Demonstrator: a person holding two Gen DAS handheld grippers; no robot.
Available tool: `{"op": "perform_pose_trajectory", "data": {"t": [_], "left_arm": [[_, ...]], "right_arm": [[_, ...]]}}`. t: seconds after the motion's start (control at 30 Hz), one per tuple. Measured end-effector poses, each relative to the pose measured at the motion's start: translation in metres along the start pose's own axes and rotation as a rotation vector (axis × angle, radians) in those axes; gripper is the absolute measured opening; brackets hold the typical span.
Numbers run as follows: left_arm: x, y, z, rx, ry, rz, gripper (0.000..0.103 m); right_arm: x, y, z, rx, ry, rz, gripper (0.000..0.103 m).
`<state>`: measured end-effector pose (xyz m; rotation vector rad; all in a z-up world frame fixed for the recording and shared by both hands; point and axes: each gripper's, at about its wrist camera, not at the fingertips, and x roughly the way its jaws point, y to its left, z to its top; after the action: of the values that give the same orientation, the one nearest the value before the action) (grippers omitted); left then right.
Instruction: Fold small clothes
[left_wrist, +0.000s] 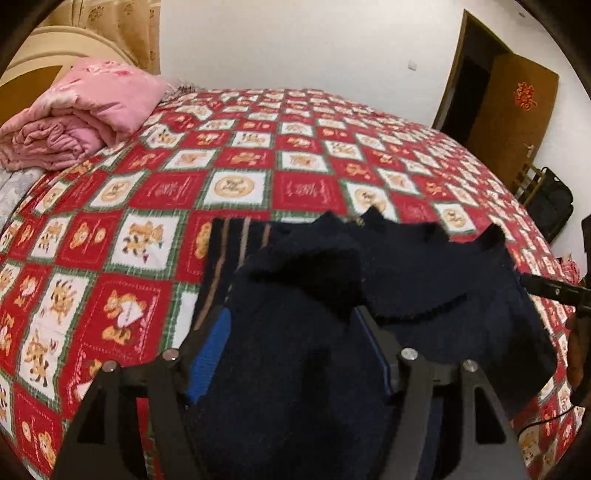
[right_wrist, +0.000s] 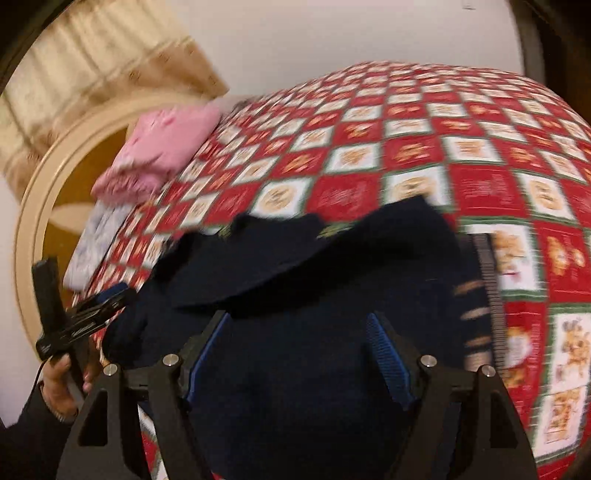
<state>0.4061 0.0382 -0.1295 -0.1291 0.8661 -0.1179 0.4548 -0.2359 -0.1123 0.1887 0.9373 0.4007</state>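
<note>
A dark navy knitted garment (left_wrist: 424, 288) with tan stripes at one edge lies on the red patterned bed cover (left_wrist: 236, 158). Its upper part is folded over in loose flaps. My left gripper (left_wrist: 291, 314) is open above the garment, blue pads wide apart, with cloth between and over the fingers. My right gripper (right_wrist: 295, 325) is open over the same garment (right_wrist: 314, 266), its blue pads (right_wrist: 388, 354) apart. The right gripper shows at the left view's right edge (left_wrist: 554, 291); the left gripper shows at the right view's left edge (right_wrist: 77, 321).
A folded pink quilt (left_wrist: 77, 114) lies at the far left corner of the bed, also in the right view (right_wrist: 162, 151). A wooden door (left_wrist: 517, 110) and a dark bag (left_wrist: 554, 199) stand beyond the bed's right side. A curved headboard (right_wrist: 40, 192) is on the left.
</note>
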Motion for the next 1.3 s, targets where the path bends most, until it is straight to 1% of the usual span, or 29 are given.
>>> {"op": "perform_pose_trajectory", "data": {"t": [0.07,0.1,0.2,0.23,0.3,0.4,0.47,0.57,0.7,0.73,0.8,0.87,0.97,1.1,1.17,1.23,1.3], "left_arm": [[0.005,0.002,-0.005,0.004,0.022,0.025,0.07],[0.008,0.004,-0.008,0.005,0.032,0.031,0.07],[0.011,0.003,-0.015,0.014,0.039,0.038,0.07],[0.012,0.003,-0.017,0.02,0.039,0.041,0.07],[0.013,0.003,-0.02,0.034,0.04,0.042,0.07],[0.016,0.003,-0.023,0.039,0.049,0.038,0.07],[0.017,0.005,-0.024,0.04,0.052,0.036,0.07],[0.018,0.006,-0.026,0.048,0.052,0.029,0.07],[0.016,0.006,-0.029,0.06,0.049,0.028,0.07],[0.014,0.006,-0.031,0.064,0.05,0.028,0.07],[0.01,0.006,-0.036,0.08,0.048,0.025,0.07],[0.006,0.004,-0.043,0.111,0.047,0.04,0.07],[-0.001,-0.003,-0.053,0.164,0.03,0.068,0.07],[-0.009,-0.011,-0.06,0.202,0.025,0.1,0.073],[-0.014,-0.009,-0.054,0.181,0.033,0.094,0.073],[-0.018,-0.001,-0.047,0.126,0.035,0.078,0.074],[-0.016,0.004,-0.046,0.105,0.053,0.097,0.074]], "right_arm": [[0.013,0.017,0.0,-0.037,0.038,0.006,0.076],[0.026,0.032,0.001,-0.082,0.084,0.008,0.076],[0.052,0.06,0.004,-0.193,0.132,-0.058,0.076],[0.065,0.067,0.007,-0.212,0.158,-0.076,0.076],[0.085,0.072,0.013,-0.201,0.194,-0.082,0.076],[0.106,0.077,0.028,-0.211,0.194,-0.133,0.076],[0.114,0.077,0.04,-0.199,0.164,-0.166,0.076],[0.117,0.071,0.058,-0.138,0.087,-0.212,0.076],[0.113,0.065,0.074,-0.068,-0.001,-0.252,0.076],[0.11,0.065,0.075,-0.049,-0.017,-0.248,0.076],[0.103,0.068,0.07,-0.04,-0.035,-0.22,0.076],[0.095,0.076,0.059,-0.062,-0.038,-0.179,0.076],[0.086,0.087,0.043,-0.112,-0.035,-0.167,0.076],[0.082,0.093,0.024,-0.113,0.025,-0.1,0.076],[0.082,0.096,0.012,-0.132,0.067,-0.109,0.076],[0.077,0.098,0.0,-0.148,0.085,-0.111,0.076],[0.069,0.097,-0.013,-0.166,0.098,-0.102,0.076]]}}
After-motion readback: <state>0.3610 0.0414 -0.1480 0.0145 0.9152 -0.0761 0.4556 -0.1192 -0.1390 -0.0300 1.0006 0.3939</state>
